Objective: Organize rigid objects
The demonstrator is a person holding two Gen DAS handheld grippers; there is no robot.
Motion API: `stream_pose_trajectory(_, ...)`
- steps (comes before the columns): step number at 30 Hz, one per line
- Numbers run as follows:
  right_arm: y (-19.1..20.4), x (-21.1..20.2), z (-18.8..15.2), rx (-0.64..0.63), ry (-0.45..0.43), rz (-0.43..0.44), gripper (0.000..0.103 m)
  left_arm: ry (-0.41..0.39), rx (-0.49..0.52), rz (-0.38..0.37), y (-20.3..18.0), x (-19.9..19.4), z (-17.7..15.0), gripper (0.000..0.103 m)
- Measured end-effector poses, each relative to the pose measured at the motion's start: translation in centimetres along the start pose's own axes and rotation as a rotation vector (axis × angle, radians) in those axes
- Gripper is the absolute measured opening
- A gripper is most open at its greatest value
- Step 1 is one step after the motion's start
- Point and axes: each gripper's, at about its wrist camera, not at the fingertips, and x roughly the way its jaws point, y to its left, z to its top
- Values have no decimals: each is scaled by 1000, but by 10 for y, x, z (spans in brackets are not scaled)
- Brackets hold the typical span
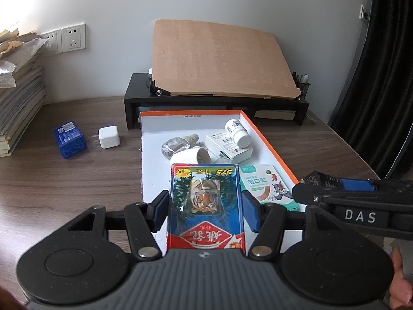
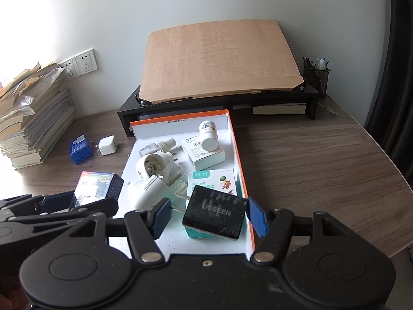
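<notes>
My left gripper point(image 1: 206, 209) is shut on a card box point(image 1: 205, 204) with a tiger picture, its blue pads pressing both long sides, just over the near end of the orange-rimmed white tray point(image 1: 268, 139). In the right wrist view the same card box point(image 2: 96, 183) hangs at the tray's left edge. My right gripper point(image 2: 209, 214) is shut on a black UGREEN charger point(image 2: 214, 211), whose prongs meet the left pad, above a teal plaster box point(image 2: 214, 180) in the tray point(image 2: 237, 155). The tray also holds a white bottle point(image 2: 207, 134), a white carton point(image 2: 204, 153) and white plug-in devices point(image 2: 152, 166).
On the wooden desk left of the tray lie a blue box point(image 1: 69, 139) and a white plug charger point(image 1: 108, 137). A stack of books point(image 1: 18, 103) stands at the far left. Behind the tray, a black stand point(image 1: 214, 103) carries a wooden board point(image 1: 219, 59). A pen holder point(image 2: 316, 75) sits at back right.
</notes>
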Motion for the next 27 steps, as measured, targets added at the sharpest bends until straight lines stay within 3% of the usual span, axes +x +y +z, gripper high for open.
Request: stream_pose_trajectory(27,5,8,-3,-14,33,-10,78,36,-33,6,5,5,-4,60)
